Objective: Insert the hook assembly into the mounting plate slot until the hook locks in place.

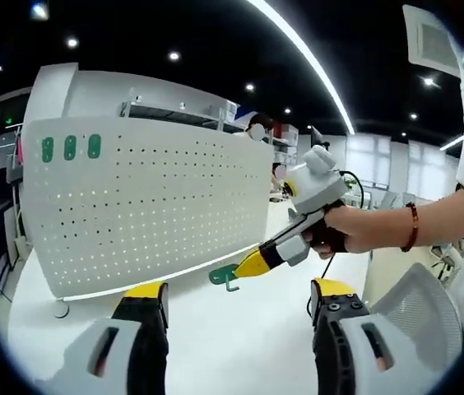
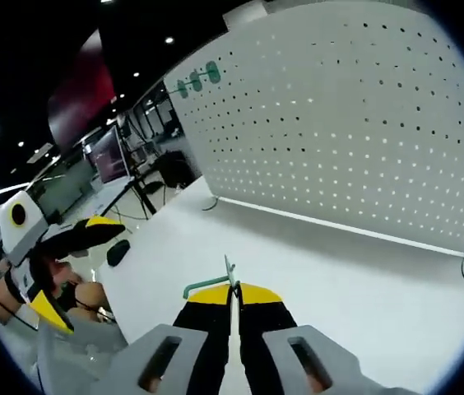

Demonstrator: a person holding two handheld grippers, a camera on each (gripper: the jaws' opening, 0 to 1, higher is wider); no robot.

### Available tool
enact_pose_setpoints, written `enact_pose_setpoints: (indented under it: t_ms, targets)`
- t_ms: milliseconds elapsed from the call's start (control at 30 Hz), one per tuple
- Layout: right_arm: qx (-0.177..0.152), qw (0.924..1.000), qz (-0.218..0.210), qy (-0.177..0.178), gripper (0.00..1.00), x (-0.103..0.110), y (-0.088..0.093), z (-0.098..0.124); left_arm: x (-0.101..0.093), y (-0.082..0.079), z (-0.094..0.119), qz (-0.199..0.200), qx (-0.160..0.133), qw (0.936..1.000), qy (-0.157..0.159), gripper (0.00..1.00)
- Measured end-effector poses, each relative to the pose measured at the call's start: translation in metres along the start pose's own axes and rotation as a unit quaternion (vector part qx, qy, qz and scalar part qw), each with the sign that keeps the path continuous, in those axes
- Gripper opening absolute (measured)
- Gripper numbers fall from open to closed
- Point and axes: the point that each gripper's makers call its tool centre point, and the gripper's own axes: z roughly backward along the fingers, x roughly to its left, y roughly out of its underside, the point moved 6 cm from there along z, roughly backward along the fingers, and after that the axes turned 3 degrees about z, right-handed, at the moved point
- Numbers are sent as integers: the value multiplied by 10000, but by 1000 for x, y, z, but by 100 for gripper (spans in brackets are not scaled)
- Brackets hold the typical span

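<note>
A white pegboard mounting plate [image 1: 150,206] [image 2: 339,123] stands upright on the white table [image 1: 240,329]. Three green hooks [image 1: 69,148] [image 2: 195,80] hang in its top corner. My right gripper [image 1: 250,265] [image 2: 234,290] is shut on a green hook assembly [image 1: 222,276] [image 2: 206,286], held above the table in front of the plate's lower edge and apart from it. My left gripper [image 1: 240,290] [image 2: 82,268] stands open with nothing between its jaws, back from the plate.
A small black object [image 2: 118,251] lies near the table's edge. Beyond the table are desks with monitors [image 2: 109,156]. A grey mesh chair back [image 1: 417,304] stands at the right. A person's hand [image 1: 355,230] holds the right gripper.
</note>
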Motion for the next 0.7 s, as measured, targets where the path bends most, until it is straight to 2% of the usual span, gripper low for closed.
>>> enact_pose_setpoints:
  t_ms: [100,333,500,667,700]
  targets:
    - [35,10000,-63,-25,1,6,1,7,-3,0,0,106,-21,9999,96,71]
    - [57,9999,-140,-71,1,22,-2,15,-9,-2,3,-109,25,9998,178,61]
    - [65,9998,-165,-134,1,34,-7,19,-10,-1,8,-388,192,9989,188,55]
    - [111,9993,-235,-269,1,46,-12,20,-7,0,10,-345,289,9988,206,47]
    - [120,9993,-228,-272,1,47,-12,20,-7,0,10,-475,304,9982,219,46]
